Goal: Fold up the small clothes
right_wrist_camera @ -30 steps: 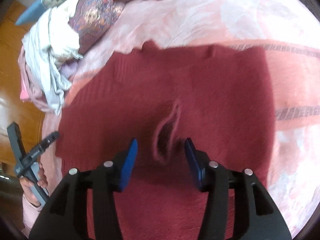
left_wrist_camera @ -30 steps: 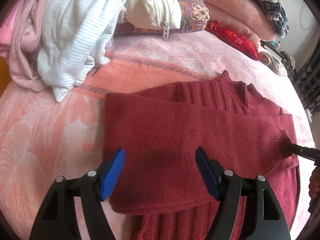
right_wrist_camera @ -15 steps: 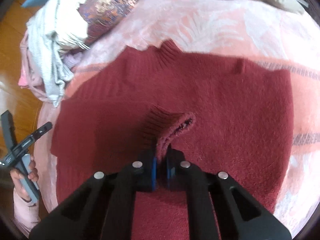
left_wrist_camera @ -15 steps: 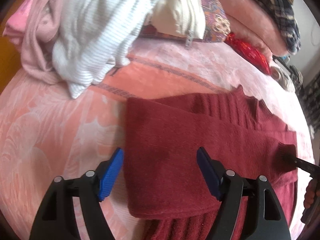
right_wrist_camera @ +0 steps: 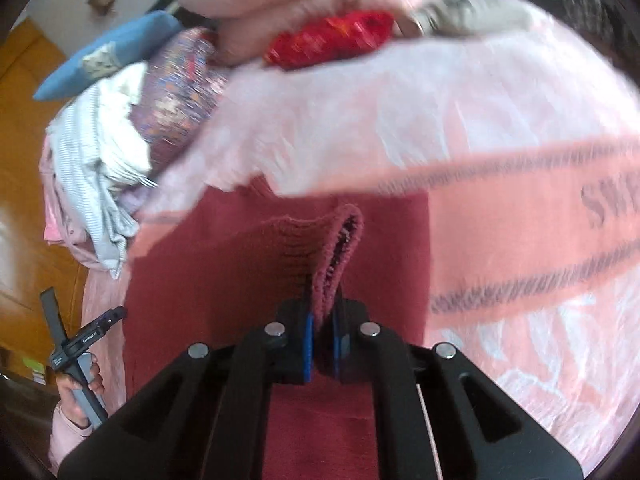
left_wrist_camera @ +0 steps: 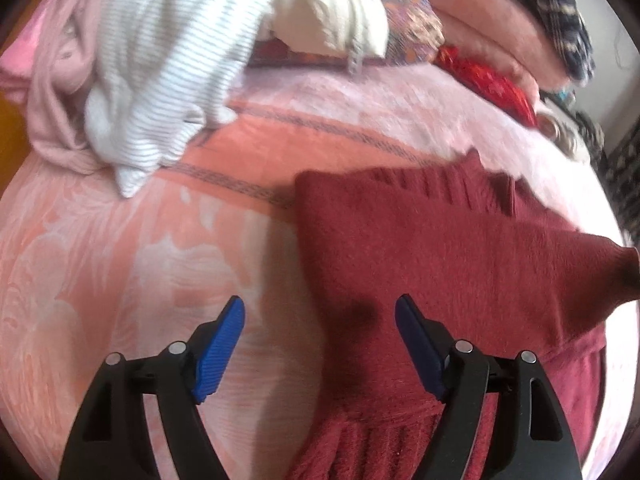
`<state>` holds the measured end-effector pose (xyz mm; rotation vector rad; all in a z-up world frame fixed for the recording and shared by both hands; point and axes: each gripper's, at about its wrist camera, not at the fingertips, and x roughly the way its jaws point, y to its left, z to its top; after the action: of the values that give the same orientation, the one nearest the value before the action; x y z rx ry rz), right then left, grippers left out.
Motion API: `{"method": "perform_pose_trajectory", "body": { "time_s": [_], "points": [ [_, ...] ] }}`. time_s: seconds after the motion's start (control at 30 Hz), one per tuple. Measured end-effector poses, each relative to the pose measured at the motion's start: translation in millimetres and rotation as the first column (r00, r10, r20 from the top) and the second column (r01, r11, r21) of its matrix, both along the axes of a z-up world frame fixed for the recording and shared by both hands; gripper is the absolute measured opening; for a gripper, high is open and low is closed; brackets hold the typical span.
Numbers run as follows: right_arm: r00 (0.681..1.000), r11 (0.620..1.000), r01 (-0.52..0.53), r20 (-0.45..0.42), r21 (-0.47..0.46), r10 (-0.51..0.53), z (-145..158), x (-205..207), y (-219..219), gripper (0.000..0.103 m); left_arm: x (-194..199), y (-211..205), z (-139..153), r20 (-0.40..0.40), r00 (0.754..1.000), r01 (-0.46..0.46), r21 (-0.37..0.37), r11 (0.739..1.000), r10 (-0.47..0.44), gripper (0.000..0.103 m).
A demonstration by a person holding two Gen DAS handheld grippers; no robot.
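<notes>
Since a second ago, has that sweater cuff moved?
Yes. The right gripper has shut on the cuff and lifted it off the sweater, toward the pink blanket.

Dark red knit sweater (left_wrist_camera: 440, 248) on pink blanket, apparently folded, cuff (right_wrist_camera: 340, 248) lifted

Left gripper (left_wrist_camera: 320, 344) angled downward, jaws opening, nothing between them, right gripper (right_wrist_camera: 322, 344) clamped tight

The pink blanket (right_wrist_camera: 520, 216) bears dark letters, seemingly "SWE", cut off at the picture's right edge.
</notes>
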<state>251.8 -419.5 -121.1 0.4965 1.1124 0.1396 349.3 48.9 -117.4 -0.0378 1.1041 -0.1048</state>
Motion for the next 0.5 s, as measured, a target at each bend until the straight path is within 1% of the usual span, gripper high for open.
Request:
{"method": "perform_pose_trajectory", "body": {
  "time_s": [0.1, 0.17, 0.23, 0.27, 0.3, 0.33, 0.37, 0.4, 0.47, 0.5],
  "points": [
    [0.999, 0.999, -0.006, -0.054, -0.047, 0.004, -20.2, 2.4, 0.6, 0.006, 3.2, -14.5, -12.3, -0.018, 0.999, 0.028, 0.037, 0.999, -0.027, 0.078],
    [0.997, 0.997, -0.005, -0.083, -0.075, -0.002, -32.1, 3.6, 1.1, 0.008, 5.0, -17.1, -18.1, -0.024, 0.999, 0.028, 0.053, 0.998, -0.027, 0.079],
    [0.995, 0.997, -0.005, -0.095, -0.077, -0.003, -40.7, 2.5, -0.2, 0.009, 7.5, -18.8, -23.9, -0.033, 0.999, 0.033, 0.050, 0.998, -0.031, 0.079],
    [0.996, 0.997, -0.013, -0.093, -0.082, 0.005, -39.8, 1.8, -0.2, 0.010, 8.8, -18.9, -25.7, -0.038, 0.999, 0.036, 0.044, 0.998, -0.034, 0.077],
    [0.995, 0.996, -0.024, -0.096, -0.086, 0.015, -36.4, 1.0, 0.1, 0.014, 9.4, -18.2, -26.2, -0.043, 0.998, 0.035, 0.029, 0.999, -0.034, 0.074],
    [0.996, 0.996, -0.030, -0.092, -0.088, 0.022, -31.6, -0.3, 0.1, 0.016, 9.7, -16.2, -25.3, -0.049, 0.998, 0.032, 0.002, 0.999, -0.032, 0.073],
    [0.996, 0.995, -0.034, -0.085, -0.089, 0.027, -27.5, -1.4, -0.2, 0.022, 9.7, -14.6, -24.3, -0.055, 0.998, 0.031, -0.020, 0.999, -0.032, 0.073],
    [0.997, 0.995, -0.039, -0.075, -0.090, 0.032, -22.6, -3.3, -0.7, 0.032, 10.6, -12.8, -23.7, -0.062, 0.997, 0.032, -0.047, 0.998, -0.035, 0.074],
    [0.998, 0.996, -0.036, -0.064, -0.082, 0.030, -14.8, -10.5, -1.7, 0.044, 11.5, -8.6, -23.6, -0.081, 0.996, 0.033, -0.117, 0.993, -0.042, 0.079],
    [0.997, 0.997, -0.041, -0.066, -0.073, 0.036, -14.2, -13.0, -1.7, 0.040, 11.6, -7.4, -24.4, -0.090, 0.995, 0.025, -0.142, 0.989, -0.038, 0.081]
  ]
}}
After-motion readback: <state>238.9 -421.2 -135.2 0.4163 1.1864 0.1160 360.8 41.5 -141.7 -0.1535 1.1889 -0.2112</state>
